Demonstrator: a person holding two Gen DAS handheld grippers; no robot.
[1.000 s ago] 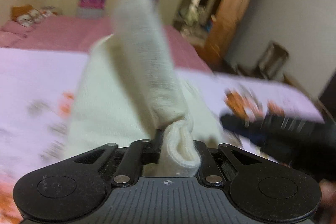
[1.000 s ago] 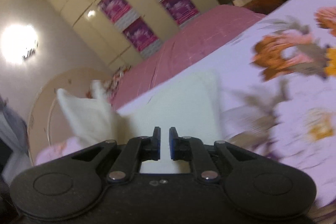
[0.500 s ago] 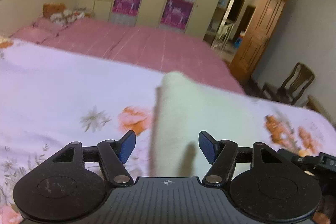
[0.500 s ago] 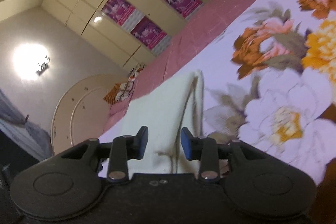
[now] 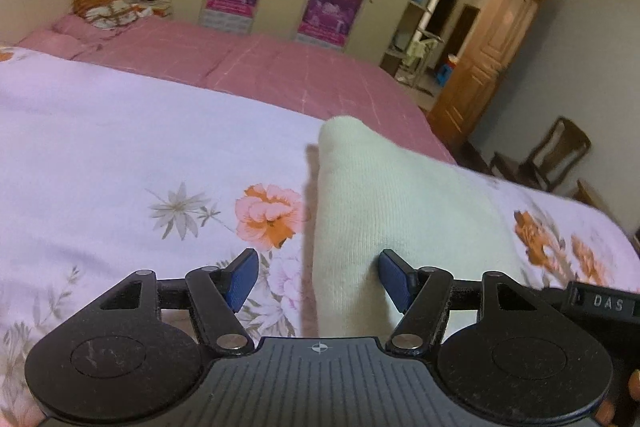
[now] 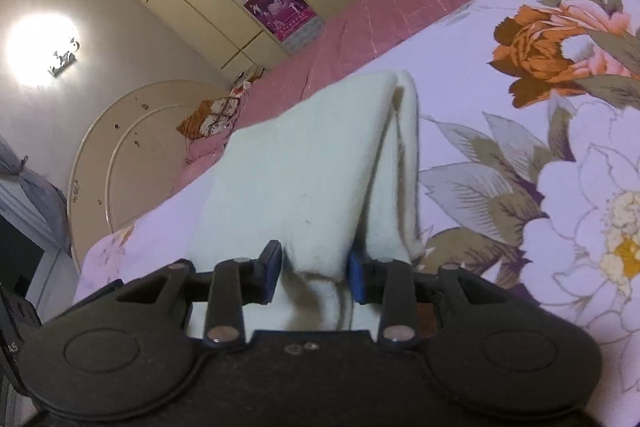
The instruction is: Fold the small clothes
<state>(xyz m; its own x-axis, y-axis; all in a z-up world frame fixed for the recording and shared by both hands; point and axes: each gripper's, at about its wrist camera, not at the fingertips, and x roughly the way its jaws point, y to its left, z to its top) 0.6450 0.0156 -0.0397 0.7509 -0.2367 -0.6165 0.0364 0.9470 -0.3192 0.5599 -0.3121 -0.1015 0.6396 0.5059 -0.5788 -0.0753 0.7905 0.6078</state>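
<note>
A cream knit garment (image 5: 400,203) lies folded on the floral bedsheet (image 5: 120,155). My left gripper (image 5: 316,277) is open, its blue pads wide apart, at the garment's near left edge, holding nothing. In the right wrist view the same garment (image 6: 304,171) lies folded, with a raised fold along its right side. My right gripper (image 6: 314,275) is open, its jaws on either side of the garment's near edge without pinching it. The right gripper's body (image 5: 600,303) shows at the right edge of the left wrist view.
A pink bedspread (image 5: 240,63) covers the far half of the bed, with pillows (image 5: 108,11) by the rounded headboard (image 6: 132,131). Wardrobes with purple posters (image 5: 332,3) stand behind. A wooden door (image 5: 488,67) and chairs (image 5: 556,155) stand at the right.
My left gripper let go of the lifted cream fabric and opened wide. My right gripper opened too. The garment now lies flat and folded on the sheet.
</note>
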